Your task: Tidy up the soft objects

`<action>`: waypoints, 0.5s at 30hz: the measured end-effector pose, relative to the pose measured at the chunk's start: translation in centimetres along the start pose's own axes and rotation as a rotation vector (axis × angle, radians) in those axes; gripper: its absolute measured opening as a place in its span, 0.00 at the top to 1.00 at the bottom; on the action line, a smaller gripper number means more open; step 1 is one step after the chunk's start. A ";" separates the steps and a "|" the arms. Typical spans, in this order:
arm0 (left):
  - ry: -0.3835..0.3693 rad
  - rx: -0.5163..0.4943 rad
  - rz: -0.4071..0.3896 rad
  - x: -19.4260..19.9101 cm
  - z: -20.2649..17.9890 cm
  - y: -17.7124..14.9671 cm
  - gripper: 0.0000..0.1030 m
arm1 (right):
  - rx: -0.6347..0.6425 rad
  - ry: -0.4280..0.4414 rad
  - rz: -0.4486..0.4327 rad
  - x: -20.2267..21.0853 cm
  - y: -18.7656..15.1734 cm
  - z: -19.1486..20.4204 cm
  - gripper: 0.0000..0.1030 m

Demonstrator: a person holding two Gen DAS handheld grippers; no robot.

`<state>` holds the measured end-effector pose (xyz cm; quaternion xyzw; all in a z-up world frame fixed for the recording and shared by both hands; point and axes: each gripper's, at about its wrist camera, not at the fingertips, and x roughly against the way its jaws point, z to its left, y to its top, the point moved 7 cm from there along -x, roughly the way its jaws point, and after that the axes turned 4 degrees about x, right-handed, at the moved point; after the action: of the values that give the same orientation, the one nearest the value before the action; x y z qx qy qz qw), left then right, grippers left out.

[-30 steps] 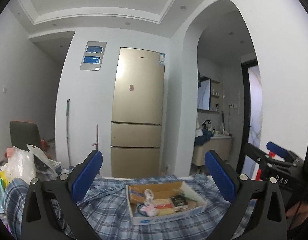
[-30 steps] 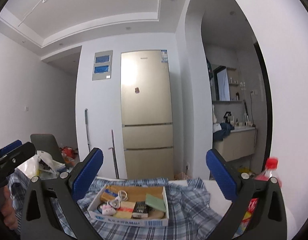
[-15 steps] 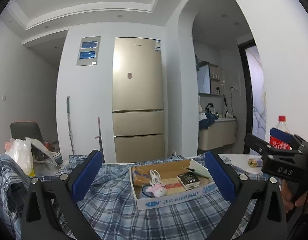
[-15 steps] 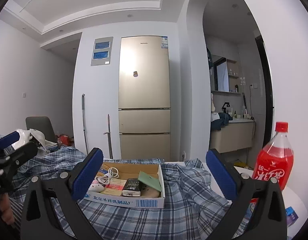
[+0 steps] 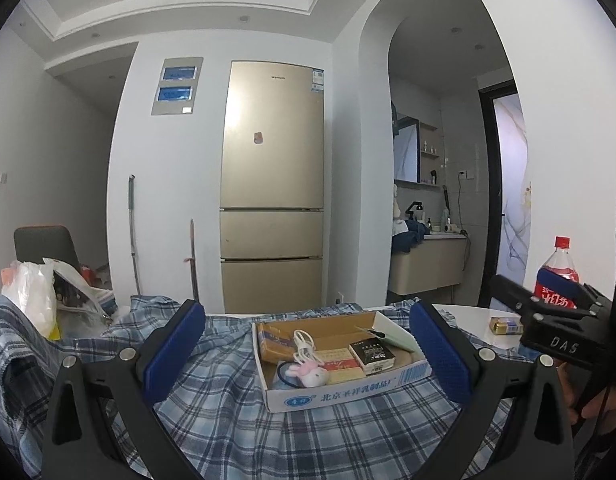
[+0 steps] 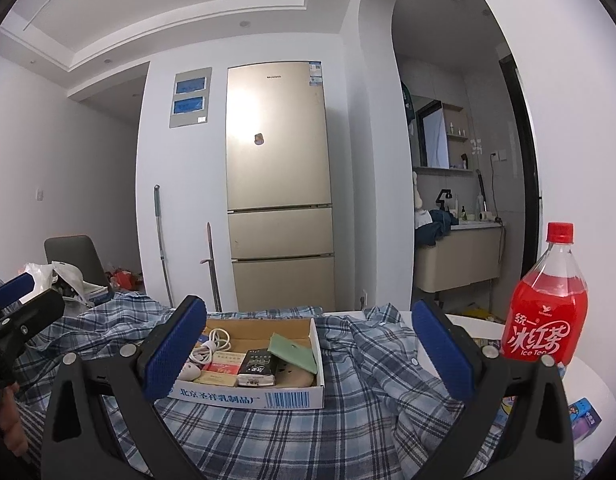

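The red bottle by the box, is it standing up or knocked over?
Standing up. The red bottle is upright on the white table, red cap on top, label reading level.

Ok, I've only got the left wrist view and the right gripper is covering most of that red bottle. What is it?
Observer: An Ice Tea bottle, upright on the white table, with its red cap on.
Operator: Anything next to it?
Observer: A small blue packet lies nearer the camera than the bottle, by the table's right edge.
Operator: And the carton's side that faces that camera?
Observer: The carton has a barcode printed on that wall, towards its right corner.
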<state>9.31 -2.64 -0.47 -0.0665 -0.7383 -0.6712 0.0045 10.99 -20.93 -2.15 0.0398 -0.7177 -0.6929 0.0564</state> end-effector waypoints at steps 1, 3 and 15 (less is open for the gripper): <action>0.001 0.003 0.007 -0.1 0.1 0.0 0.00 | 0.004 0.000 0.008 -0.1 -0.1 0.1 0.00; 0.012 0.010 0.010 -0.2 0.3 -0.1 0.00 | 0.016 0.007 0.017 -0.2 -0.2 0.4 0.00; 0.022 0.015 0.016 -0.3 0.5 -0.1 0.00 | 0.030 0.014 0.007 0.1 -0.2 0.9 0.00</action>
<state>9.66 -2.20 -0.67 -0.0649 -0.7428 -0.6661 0.0182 10.75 -20.08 -2.40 0.0427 -0.7279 -0.6815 0.0633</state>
